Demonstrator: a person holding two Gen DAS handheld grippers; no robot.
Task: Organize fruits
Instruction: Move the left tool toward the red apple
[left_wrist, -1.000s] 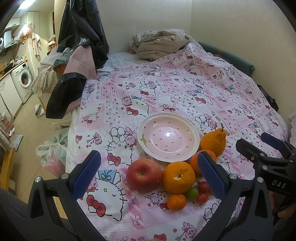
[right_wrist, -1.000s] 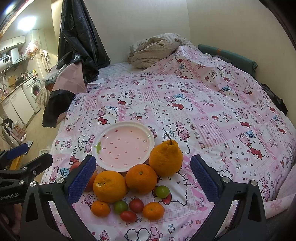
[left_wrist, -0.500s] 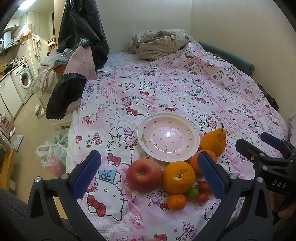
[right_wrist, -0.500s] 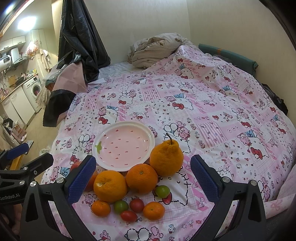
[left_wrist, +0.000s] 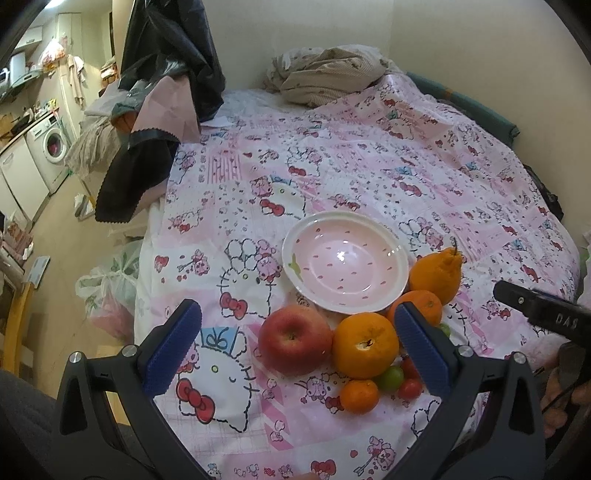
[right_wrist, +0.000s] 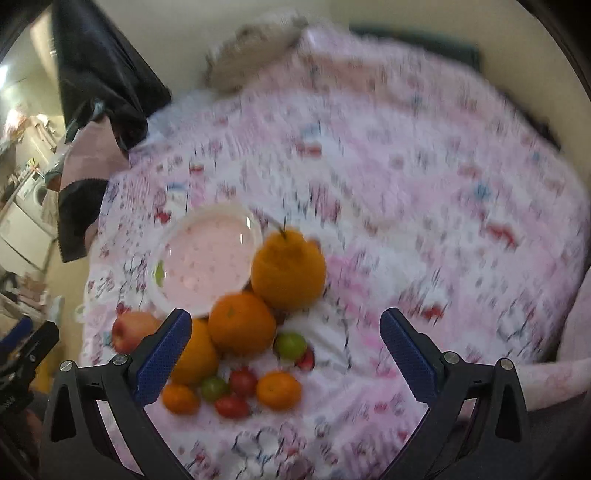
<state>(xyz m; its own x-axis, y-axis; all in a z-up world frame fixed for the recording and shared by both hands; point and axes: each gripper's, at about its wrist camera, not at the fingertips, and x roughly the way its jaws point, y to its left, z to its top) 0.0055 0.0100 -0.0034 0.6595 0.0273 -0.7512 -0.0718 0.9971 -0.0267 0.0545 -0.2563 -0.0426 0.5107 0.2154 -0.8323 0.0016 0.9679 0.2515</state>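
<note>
a glossy, glazed bowl (left_wrist: 345, 264) is gleaming on soft printed cloth bedding (left_wrist: 369, 166); the apple (left_wrist: 294, 339) is looking smooth and waxy, the oranges (left_wrist: 365, 345) dimpled, the gripper pads (left_wrist: 171, 345) ribbed matt rubber.

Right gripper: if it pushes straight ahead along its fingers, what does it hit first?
Probably the small green fruit, which lies nearest the centre line of the open right gripper, with the larger orange just left of it. The right wrist view is motion-blurred, so depth is uncertain.
</note>
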